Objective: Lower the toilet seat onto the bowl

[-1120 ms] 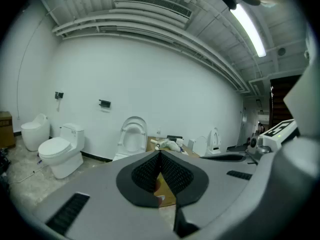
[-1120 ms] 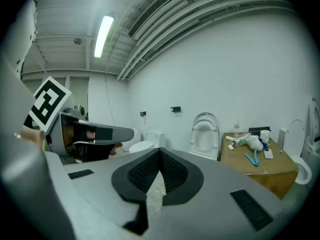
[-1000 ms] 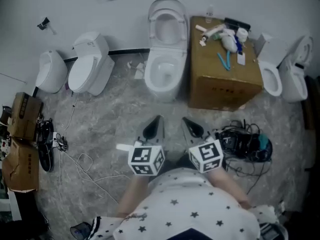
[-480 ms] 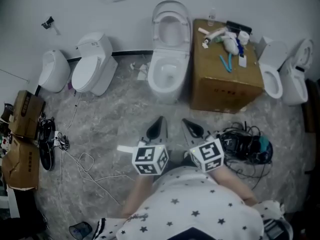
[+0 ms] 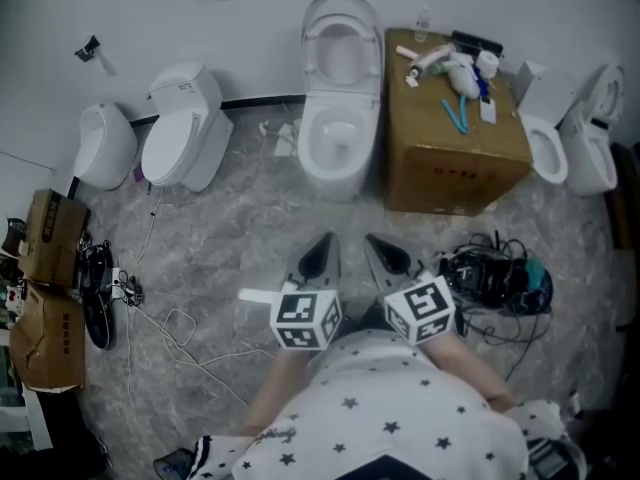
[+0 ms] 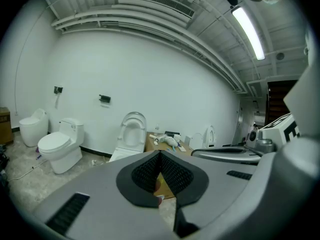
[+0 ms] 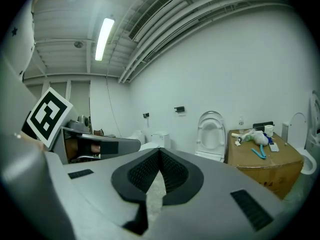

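Note:
A white toilet stands at the far wall with its seat and lid raised upright over the open bowl. Both of my grippers hover low in the head view, well short of the toilet and pointing toward it. The left gripper is shut with nothing in it. Beside it, the right gripper is also shut and empty. The raised seat shows far off past the left gripper's closed tip. In the right gripper view the seat stands beyond the closed tip.
A large cardboard box with small items on top stands right of the toilet. Two more toilets sit to the left and others to the right. Tangled cables lie at right, cartons and wires at left.
The whole view has shifted a little and the grippers have edged slightly across the floor. Both stay shut, and the seat stands upright as before.

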Demonstrator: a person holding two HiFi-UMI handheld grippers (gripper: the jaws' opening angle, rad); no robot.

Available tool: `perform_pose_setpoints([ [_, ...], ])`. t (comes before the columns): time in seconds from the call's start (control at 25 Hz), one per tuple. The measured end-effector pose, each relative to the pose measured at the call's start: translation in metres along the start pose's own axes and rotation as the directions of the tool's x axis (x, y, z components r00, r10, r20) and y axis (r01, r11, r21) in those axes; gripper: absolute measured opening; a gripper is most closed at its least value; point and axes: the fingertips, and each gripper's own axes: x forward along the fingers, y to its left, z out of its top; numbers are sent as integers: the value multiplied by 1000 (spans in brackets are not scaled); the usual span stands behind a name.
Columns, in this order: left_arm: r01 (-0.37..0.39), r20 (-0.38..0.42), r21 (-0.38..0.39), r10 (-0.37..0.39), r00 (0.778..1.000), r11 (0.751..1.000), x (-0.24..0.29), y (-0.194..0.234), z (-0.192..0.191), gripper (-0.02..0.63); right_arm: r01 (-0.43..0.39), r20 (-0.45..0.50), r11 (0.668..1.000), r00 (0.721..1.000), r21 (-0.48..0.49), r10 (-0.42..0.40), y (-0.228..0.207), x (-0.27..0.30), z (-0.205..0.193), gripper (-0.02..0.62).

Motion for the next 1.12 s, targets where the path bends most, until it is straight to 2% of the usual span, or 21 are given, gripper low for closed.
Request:
perform_pose_setpoints([
  [0.56,17,-18,-3,-17,1000,1000,12,30,-2,-3,22,0,1000,1000,14,-22,8,30,-2,6],
  [0.92,18,-20,-3,-18,1000,1000,55,53,10,-3,26,-3,1000,1000,-2,-26,-28,76,11,6],
  [1.12,2,-25,-8,-3,1000,1000,92,72,25,-3,-11,-7,1000,1000,-20,11,-47,109,22,6],
])
